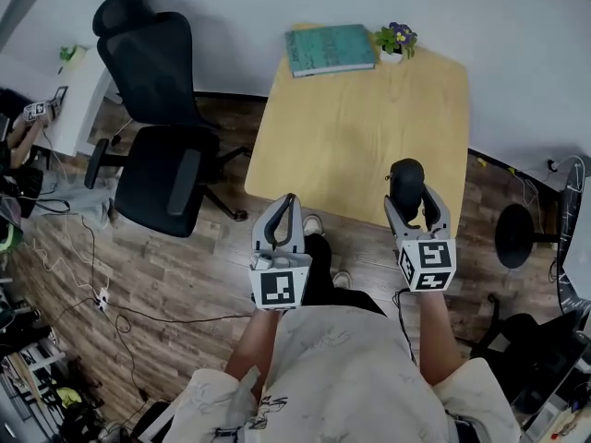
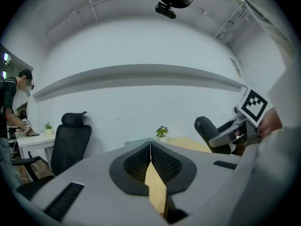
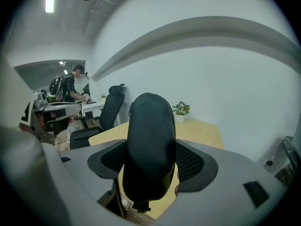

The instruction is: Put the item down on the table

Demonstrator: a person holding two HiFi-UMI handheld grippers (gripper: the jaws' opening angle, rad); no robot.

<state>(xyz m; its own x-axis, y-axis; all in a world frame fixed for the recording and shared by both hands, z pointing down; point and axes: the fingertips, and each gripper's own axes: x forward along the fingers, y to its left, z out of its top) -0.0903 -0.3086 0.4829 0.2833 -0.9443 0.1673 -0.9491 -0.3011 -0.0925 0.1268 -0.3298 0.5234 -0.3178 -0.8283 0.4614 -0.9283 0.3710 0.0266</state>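
Note:
My right gripper (image 1: 410, 195) is shut on a black oblong case (image 1: 406, 182), held upright above the near edge of the light wooden table (image 1: 351, 137). In the right gripper view the black case (image 3: 149, 145) fills the space between the two padded jaws, with the table (image 3: 197, 132) behind it. My left gripper (image 1: 285, 205) hangs left of it, over the table's near left corner, with its jaws pressed together and nothing between them. The left gripper view shows the two pads meeting at my left gripper (image 2: 150, 147), and the right gripper with the case (image 2: 207, 128) off to the right.
A teal book (image 1: 330, 48) and a small potted plant (image 1: 396, 39) lie at the table's far edge by the white wall. A black office chair (image 1: 152, 146) stands left of the table. Cables run over the wooden floor (image 1: 111, 275). A person stands at a white desk (image 3: 70, 91) further left.

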